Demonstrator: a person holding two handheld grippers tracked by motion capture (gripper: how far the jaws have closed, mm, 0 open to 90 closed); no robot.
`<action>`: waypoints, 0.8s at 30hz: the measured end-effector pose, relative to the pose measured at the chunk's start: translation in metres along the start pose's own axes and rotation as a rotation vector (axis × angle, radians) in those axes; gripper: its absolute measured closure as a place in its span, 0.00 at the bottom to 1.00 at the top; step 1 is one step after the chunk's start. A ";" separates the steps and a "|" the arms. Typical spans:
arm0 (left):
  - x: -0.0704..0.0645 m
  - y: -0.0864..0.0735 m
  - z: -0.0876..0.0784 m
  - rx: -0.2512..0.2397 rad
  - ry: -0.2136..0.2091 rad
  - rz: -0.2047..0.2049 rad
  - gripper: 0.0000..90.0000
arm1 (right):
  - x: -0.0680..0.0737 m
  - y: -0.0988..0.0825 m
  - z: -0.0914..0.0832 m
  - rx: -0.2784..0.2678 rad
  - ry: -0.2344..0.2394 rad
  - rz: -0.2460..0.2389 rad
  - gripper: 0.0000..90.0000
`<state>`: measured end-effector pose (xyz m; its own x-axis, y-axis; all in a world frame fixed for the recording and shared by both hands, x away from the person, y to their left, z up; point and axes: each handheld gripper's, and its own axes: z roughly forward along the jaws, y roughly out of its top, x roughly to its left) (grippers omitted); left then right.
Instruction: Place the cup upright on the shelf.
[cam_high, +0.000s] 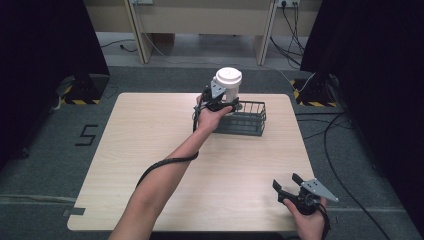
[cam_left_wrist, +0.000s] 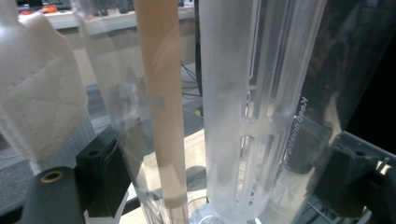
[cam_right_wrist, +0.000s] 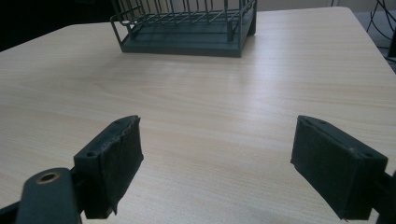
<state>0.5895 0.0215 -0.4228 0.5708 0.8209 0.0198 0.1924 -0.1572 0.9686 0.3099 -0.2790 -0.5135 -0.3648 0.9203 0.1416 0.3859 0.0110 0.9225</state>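
Observation:
A clear tumbler with a white lid (cam_high: 228, 80) stands upright at the left end of a dark wire basket (cam_high: 250, 120) on the far side of the table. My left gripper (cam_high: 220, 103) is shut on the tumbler's body below the lid. In the left gripper view the clear tumbler (cam_left_wrist: 243, 116) with a slotted inner tube fills the space between both black pads (cam_left_wrist: 105, 177). Whether its base rests in the basket is hidden. My right gripper (cam_high: 286, 181) hovers open near the table's front right corner, its jaws (cam_right_wrist: 217, 158) wide apart with nothing between them.
The light wooden table (cam_high: 150, 150) has bare room between the basket (cam_right_wrist: 187, 28) and the right gripper. A white quilted piece (cam_left_wrist: 37, 93) shows at the left of the left gripper view. Cables and dark stands (cam_high: 320, 90) lie on the floor beyond the table.

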 end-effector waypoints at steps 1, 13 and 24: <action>0.000 0.000 0.000 0.000 0.000 0.000 0.19 | 0.000 0.000 0.000 0.000 0.001 0.000 0.19; -0.003 -0.013 0.009 0.033 0.005 -0.011 0.19 | 0.000 0.000 0.000 0.004 0.003 -0.003 0.19; -0.006 -0.023 0.013 0.060 0.009 -0.007 0.19 | 0.000 0.000 0.000 0.003 0.005 -0.005 0.19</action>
<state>0.5920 0.0127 -0.4481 0.5620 0.8270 0.0154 0.2441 -0.1836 0.9522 0.3100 -0.2785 -0.5134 -0.3708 0.9183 0.1386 0.3869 0.0171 0.9220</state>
